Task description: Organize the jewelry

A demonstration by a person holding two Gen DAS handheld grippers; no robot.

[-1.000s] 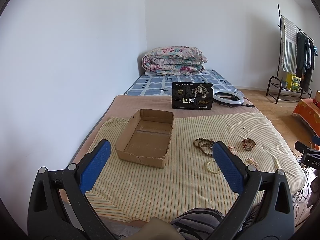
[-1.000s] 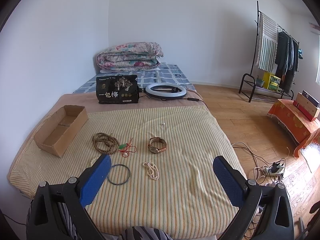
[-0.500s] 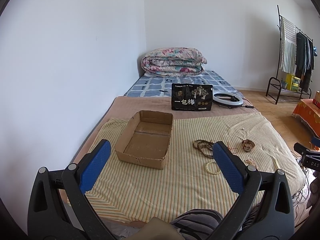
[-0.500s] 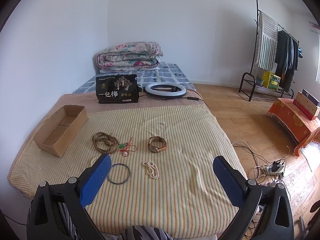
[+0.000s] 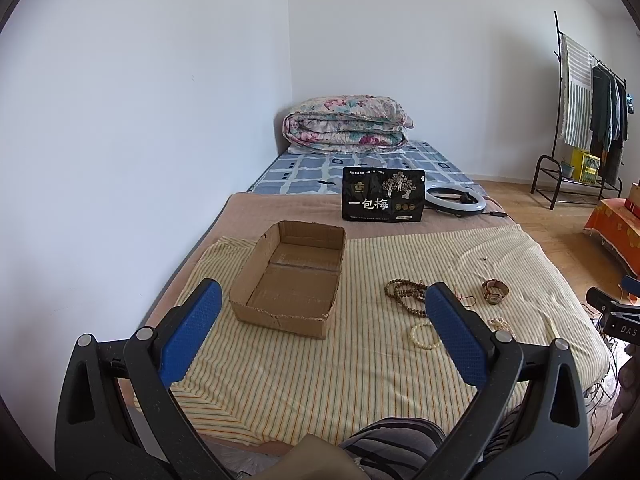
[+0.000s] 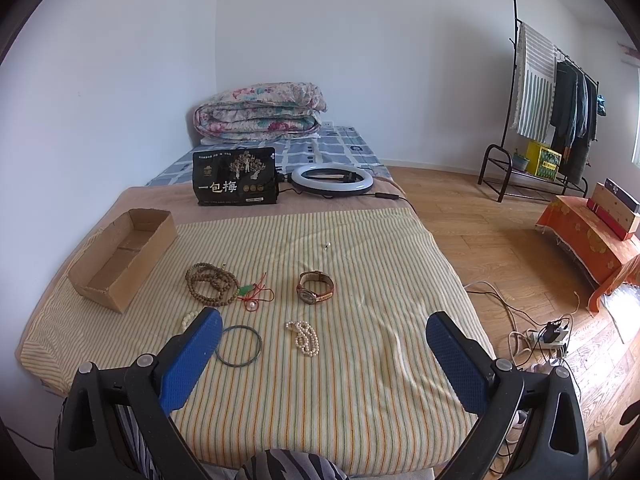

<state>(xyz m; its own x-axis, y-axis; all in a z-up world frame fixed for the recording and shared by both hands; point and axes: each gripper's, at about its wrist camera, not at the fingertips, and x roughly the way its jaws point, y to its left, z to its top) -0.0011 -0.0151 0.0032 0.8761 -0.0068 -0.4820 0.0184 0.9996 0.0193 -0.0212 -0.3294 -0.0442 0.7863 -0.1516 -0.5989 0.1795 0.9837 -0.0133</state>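
Note:
An empty cardboard box (image 5: 290,280) (image 6: 120,256) sits on the striped sheet at the left. Jewelry lies spread on the sheet: brown wooden beads (image 6: 210,284) (image 5: 404,294), a red cord with a green charm (image 6: 254,294), a wristwatch (image 6: 315,287) (image 5: 495,291), a pearl strand (image 6: 305,338), a dark bangle (image 6: 239,346) and a pale bead bracelet (image 5: 424,334). My left gripper (image 5: 320,332) is open and empty, held near the box's front. My right gripper (image 6: 320,354) is open and empty, above the near sheet by the bangle and pearls.
A black printed pouch (image 6: 235,178) and a ring light (image 6: 332,178) lie behind the striped sheet (image 6: 340,380). A folded quilt (image 6: 260,114) is at the far wall. Clothes rack (image 6: 552,100), orange-covered stand (image 6: 588,236) and floor cables (image 6: 540,332) are to the right.
Both grippers have stayed open. The views have barely shifted.

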